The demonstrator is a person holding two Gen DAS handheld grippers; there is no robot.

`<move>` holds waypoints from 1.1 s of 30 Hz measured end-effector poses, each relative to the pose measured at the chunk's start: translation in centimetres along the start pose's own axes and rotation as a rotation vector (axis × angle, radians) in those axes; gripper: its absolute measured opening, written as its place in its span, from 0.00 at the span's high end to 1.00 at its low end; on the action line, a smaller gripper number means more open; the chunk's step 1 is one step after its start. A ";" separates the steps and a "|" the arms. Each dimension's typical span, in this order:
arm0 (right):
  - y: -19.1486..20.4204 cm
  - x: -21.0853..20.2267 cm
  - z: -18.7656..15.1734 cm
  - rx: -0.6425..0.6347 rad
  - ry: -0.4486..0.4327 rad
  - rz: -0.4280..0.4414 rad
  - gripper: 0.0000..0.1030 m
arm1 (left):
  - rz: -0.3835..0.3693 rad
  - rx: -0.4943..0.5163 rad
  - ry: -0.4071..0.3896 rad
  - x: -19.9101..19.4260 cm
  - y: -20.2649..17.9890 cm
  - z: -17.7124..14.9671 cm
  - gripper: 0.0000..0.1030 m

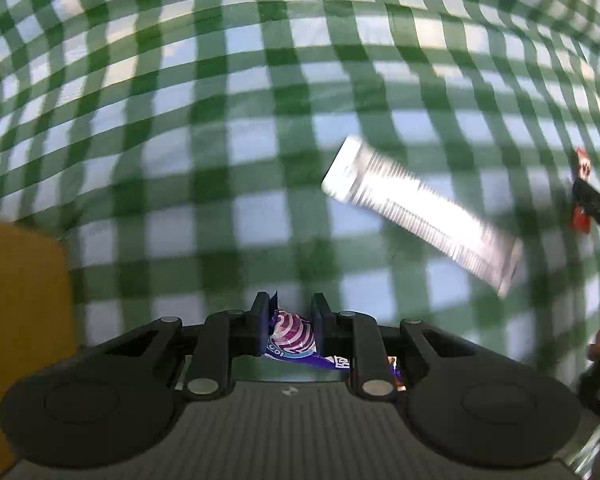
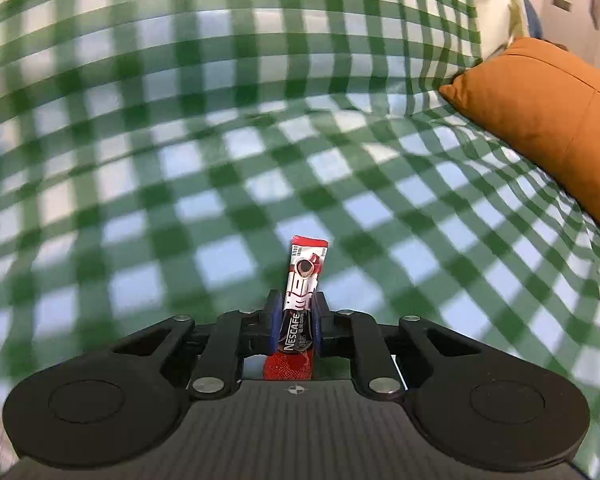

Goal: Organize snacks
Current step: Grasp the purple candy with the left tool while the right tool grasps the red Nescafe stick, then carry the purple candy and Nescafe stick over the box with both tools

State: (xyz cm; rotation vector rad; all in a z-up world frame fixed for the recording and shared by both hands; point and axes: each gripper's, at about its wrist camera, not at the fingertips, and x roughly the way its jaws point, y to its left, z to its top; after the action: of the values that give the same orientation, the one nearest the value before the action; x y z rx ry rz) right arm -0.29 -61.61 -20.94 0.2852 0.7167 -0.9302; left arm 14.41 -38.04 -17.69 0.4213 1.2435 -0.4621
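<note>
Checked cloth [image 1: 228, 128], left claw [image 1: 290, 312] gripping purple packet [image 1: 294, 334], right claw [image 2: 296, 312] gripping Nescafe stick [image 2: 302, 280]

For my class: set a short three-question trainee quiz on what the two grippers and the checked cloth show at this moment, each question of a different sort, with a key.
1. True or false: the left gripper is shut on a purple swirl-print snack packet.
2. Which brand is printed on the sachet in the right gripper? A) Lipton B) Nescafe C) Milo
3. Fill in: a silvery white packet lies loose on the green checked ____.

Key: 1 true; 2 B; 3 cloth.
</note>
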 end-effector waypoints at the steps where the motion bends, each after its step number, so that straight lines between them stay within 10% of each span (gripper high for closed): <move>1: 0.1 -1.3 -0.7 -0.003 -0.003 0.024 0.84 | -0.005 0.010 0.001 -0.4 0.3 -1.1 0.77; 15: 1.7 -24.8 -5.8 0.131 -0.119 0.246 0.84 | -0.063 -0.007 -0.160 -14.6 5.3 -8.5 0.77; 33: 10.6 -50.8 -14.5 -0.132 -0.108 0.610 0.84 | -0.005 -0.042 -0.334 -29.5 19.0 -27.1 0.77</move>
State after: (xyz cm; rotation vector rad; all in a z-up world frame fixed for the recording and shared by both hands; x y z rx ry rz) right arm -17.89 -15.93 1.72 0.3101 0.5406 -0.3137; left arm -4.25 -4.46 4.39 0.2915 0.9298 -0.4881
